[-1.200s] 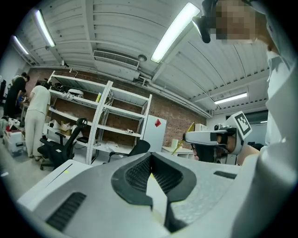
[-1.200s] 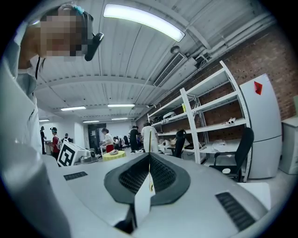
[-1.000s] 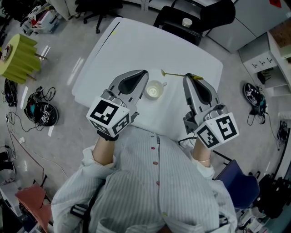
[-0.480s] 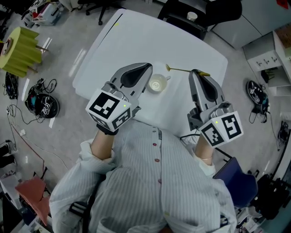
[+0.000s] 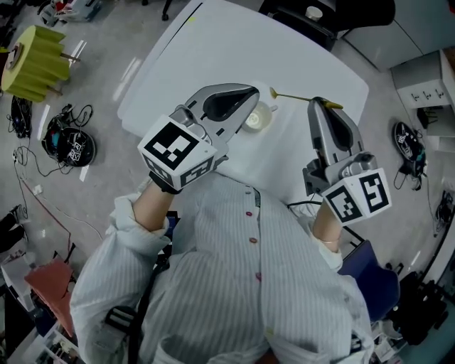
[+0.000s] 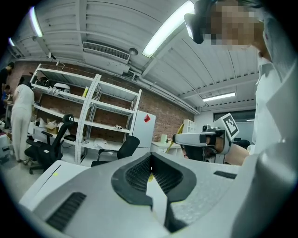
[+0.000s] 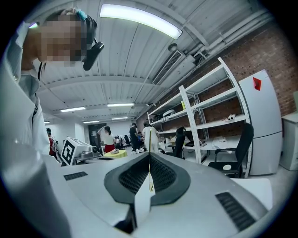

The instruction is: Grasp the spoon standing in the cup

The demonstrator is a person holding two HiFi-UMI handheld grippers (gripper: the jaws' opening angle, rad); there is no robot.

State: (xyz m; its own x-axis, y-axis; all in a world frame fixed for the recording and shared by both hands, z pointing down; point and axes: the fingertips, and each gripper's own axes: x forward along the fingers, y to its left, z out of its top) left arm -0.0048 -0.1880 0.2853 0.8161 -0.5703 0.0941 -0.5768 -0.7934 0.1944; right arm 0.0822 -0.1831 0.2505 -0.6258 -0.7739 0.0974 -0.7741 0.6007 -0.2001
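Our right tool (image 5: pixel 325 104) has its jaws pressed together on the handle end of the spoon (image 5: pixel 295 97). In the right gripper view a thin yellow sliver shows in the seam where the pads meet. The spoon lies roughly level above the worktop (image 5: pixel 213 50), out of the cup (image 5: pixel 260 119), with its bowl end pointing toward our left tool (image 5: pixel 250 94). That tool's jaws meet at the tips with nothing between them, and its nose hangs just beside the cup, partly covering it from above. The cup stands near the worktop's near edge. Beyond it the white surface runs open to the far corners. Our right tool sits close to the right-hand edge. A dark chair (image 5: pixel 334 14) stands past the far edge, and cables (image 5: pixel 67 146) lie on the floor (image 5: pixel 99 92) to the left.
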